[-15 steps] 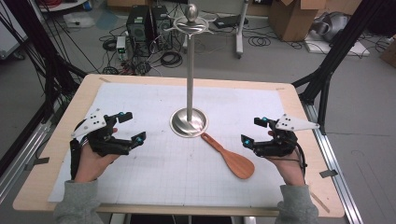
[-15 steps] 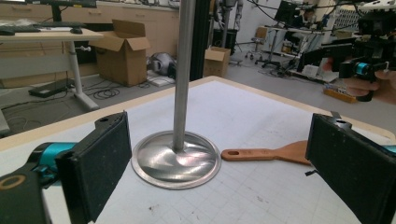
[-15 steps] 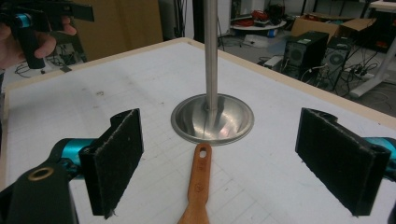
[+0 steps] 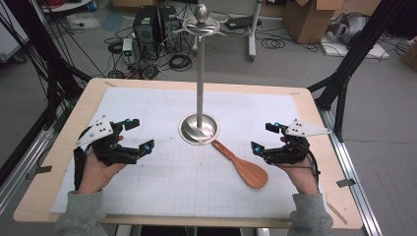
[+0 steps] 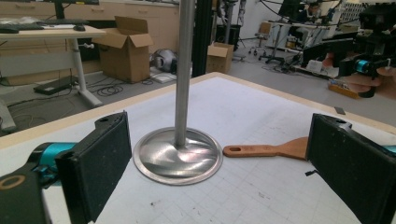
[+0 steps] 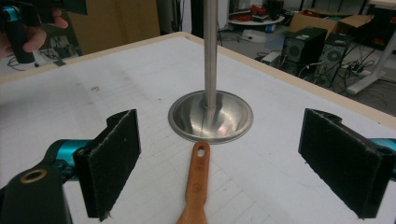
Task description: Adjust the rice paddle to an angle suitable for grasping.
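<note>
- The spatula [image 4: 241, 163] lies flat on the gridded mat [image 4: 147, 196], its handle tip, with the hanging hole, just beside the stand [image 4: 198, 129] base and its blade toward the person's right.
- The stand's pole rises to a hooked top (the likely place for the spatula's hole, judging by the layout).
- The right gripper [image 4: 261, 138] hovers near the blade end, jaws wide apart with nothing between them; in the right gripper view the handle [image 6: 197, 182] runs up the middle between the two pads [image 6: 116, 158].
- The left gripper [image 4: 140, 133] sits well apart from the spatula on the far side of the stand, jaws also wide apart and empty.
- Step in hand, as I judge it: the approach, before any grasp.
- The next move calls for the right gripper to go forward and down so the pads flank the thin handle, then close on its narrow sides.
- The spatula lies flat, so the pads must get low to the mat (a shallow grip could slip off).
</note>
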Tool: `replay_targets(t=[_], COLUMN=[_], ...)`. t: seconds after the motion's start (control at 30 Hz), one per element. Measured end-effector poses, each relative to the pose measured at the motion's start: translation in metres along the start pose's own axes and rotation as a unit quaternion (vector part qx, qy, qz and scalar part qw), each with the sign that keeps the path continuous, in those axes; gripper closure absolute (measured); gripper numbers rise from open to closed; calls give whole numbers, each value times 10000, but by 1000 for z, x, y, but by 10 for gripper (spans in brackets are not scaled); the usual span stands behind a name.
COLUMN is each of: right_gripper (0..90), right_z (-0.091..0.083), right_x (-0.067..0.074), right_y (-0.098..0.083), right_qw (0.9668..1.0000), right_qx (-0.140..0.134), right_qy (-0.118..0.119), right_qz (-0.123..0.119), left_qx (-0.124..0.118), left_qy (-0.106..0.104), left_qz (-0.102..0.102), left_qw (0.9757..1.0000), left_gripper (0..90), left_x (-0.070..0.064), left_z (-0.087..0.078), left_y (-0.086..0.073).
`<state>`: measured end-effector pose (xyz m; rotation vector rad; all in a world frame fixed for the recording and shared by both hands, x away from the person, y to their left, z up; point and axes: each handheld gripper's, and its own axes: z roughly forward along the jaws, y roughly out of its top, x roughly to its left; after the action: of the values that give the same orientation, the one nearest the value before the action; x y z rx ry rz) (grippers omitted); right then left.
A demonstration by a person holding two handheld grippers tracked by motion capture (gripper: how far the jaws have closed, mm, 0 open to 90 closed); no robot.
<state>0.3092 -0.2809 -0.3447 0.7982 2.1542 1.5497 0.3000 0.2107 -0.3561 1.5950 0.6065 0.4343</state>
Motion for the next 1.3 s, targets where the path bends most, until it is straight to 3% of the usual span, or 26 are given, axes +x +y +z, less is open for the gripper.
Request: replay_targets(t=[0.13,0.63,0.9,0.97,1.03,1.1,1.3], right_gripper=[108,103,103,103,104,104,103], right_z=[6,28,48,53,57,59,63], right_x=[5,9,11,12,11,11,8], right_y=[2,2,1,0,-2,-3,-6], right_qw=[9999,9985,9957,9941,9930,9920,9888], right_qx=[127,520,888,1062,1166,1255,1479], right_qy=[70,164,259,230,201,163,174], right_qz=[-86,-47,27,-41,-46,-3,23], left_qx=[-31,51,61,-126,-196,-144,81], left_qy=[4,180,213,177,161,148,271], left_qz=[10,-38,-22,-249,-254,-139,-136], left_qw=[10000,9998,9998,9995,9994,9997,9995], left_gripper=[75,75,75,75,75,75,75], left_x=[-1,-2,-2,-1,-3,-6,-5], left_z=[-3,-13,-21,-24,-24,-23,-21], left_y=[1,-4,-5,-4,-3,-2,-8])
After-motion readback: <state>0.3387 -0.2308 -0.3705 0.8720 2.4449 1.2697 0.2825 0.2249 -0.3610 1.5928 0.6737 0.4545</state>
